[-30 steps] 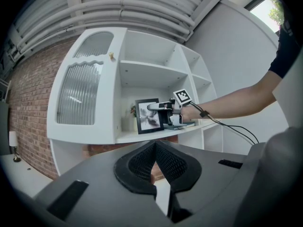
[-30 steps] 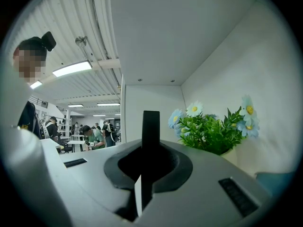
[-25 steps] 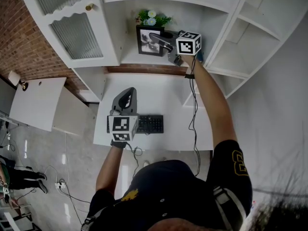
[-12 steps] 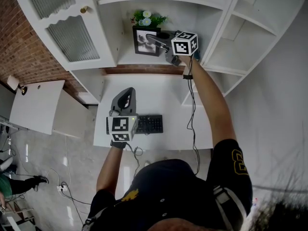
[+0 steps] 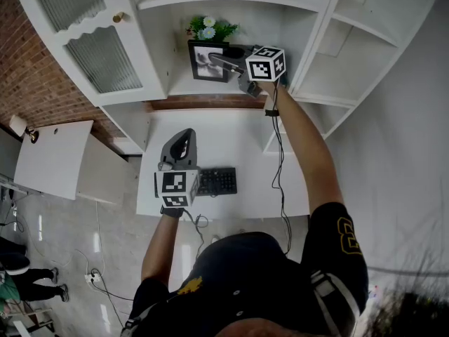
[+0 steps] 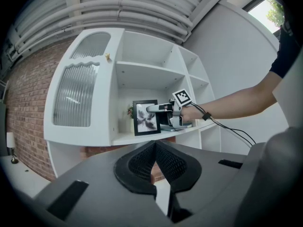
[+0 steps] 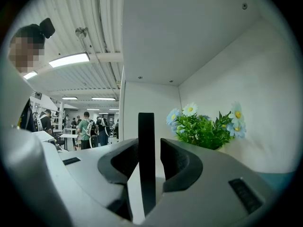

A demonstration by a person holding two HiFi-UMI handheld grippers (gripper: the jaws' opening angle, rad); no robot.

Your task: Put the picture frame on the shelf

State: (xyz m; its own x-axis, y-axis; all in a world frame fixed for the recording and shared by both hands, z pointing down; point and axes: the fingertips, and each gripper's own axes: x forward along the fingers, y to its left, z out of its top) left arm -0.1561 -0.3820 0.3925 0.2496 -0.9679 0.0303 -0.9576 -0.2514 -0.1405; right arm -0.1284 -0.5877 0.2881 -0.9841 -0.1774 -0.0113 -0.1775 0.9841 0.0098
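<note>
White shelving rises over a white desk [image 5: 242,135]: the right gripper [image 5: 216,59], jaws just opening, loosely straddles the upright black picture frame [image 5: 201,62], which stands on the left half of the shelf [image 5: 210,87], before blue-and-white artificial flowers [image 5: 209,28]. Clenched and empty, the left gripper [image 5: 184,139] is held at the desk's left edge beside a black keyboard [image 5: 217,181].

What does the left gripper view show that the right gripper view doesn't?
Only left: the frame face-on, the right claw at it, the glass door. Only right: the frame edge-on between that claw's jaws, which have just been opening, with a gap at one side; people in the background. Both: frame, flowers, shelf.
</note>
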